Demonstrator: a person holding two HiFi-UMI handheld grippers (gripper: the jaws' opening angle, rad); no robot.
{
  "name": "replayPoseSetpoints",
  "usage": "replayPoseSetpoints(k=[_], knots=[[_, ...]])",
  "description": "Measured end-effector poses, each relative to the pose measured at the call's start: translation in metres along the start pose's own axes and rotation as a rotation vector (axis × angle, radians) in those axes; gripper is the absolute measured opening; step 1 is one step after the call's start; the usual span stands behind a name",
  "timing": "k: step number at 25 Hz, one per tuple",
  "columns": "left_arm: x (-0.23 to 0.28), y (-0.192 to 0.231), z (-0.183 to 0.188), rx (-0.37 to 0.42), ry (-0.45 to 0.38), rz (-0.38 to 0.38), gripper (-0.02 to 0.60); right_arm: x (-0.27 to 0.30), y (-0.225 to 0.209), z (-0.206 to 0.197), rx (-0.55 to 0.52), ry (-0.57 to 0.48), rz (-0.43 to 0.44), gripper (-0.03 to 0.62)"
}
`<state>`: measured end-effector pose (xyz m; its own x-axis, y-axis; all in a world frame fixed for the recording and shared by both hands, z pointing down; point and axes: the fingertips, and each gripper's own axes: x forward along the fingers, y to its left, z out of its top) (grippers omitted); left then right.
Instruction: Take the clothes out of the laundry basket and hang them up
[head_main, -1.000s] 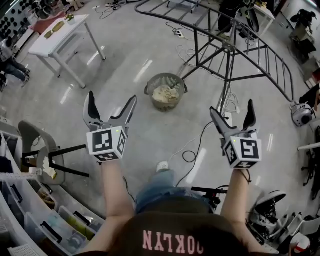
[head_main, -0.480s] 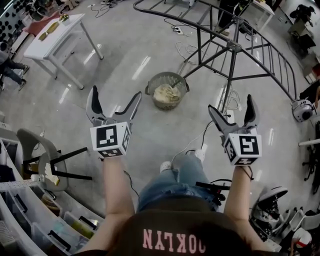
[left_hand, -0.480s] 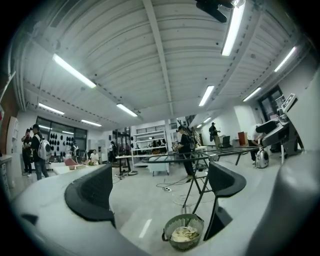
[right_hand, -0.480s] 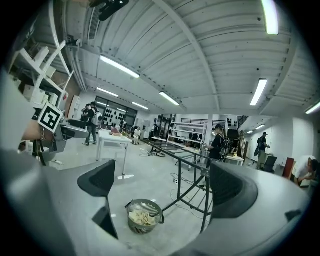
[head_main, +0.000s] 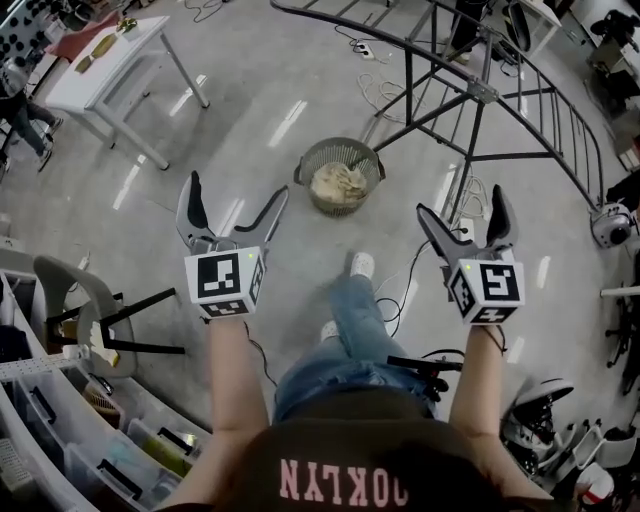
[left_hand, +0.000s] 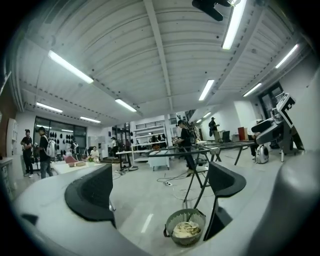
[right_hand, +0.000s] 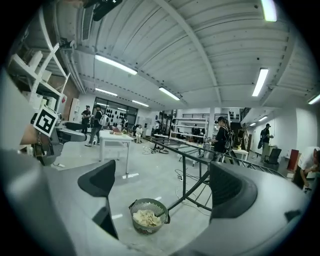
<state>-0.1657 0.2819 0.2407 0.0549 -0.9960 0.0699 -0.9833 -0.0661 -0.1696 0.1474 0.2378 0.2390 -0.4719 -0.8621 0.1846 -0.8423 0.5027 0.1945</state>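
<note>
On floor (head_main: 262, 112) ahead, laundry basket (head_main: 372, 160); on shirt (head_main: 340, 450), mirrored "OKLYN".

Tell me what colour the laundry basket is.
Grey-green laundry basket, holding cream clothes; clearest in the right gripper view.

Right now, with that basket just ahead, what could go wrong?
A cable lies by the front foot: a trip seems possible. The rack has a leg close beside the basket, so the right gripper might knock it when reaching for the clothes.
</note>
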Motion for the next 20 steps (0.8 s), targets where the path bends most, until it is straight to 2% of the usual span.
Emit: replayPoseSetpoints(k=[8,12,20], knots=[[0.042,0.019,-0.012,-0.010,0.040,0.063,0.571,0.070,-0.004,-0.004,-0.010,0.012,0.083,0.569],[0.089,0.017,-0.001,0.009,0.044,0.076,0.571,0.106,-0.035,-0.007,0.028,0.012,0.093,0.569],[0.200,-0.012,0.031,0.068,0.043,0.041,0.571,0.175,-0.105,-0.021,0.108,0.062,0.116,0.569]])
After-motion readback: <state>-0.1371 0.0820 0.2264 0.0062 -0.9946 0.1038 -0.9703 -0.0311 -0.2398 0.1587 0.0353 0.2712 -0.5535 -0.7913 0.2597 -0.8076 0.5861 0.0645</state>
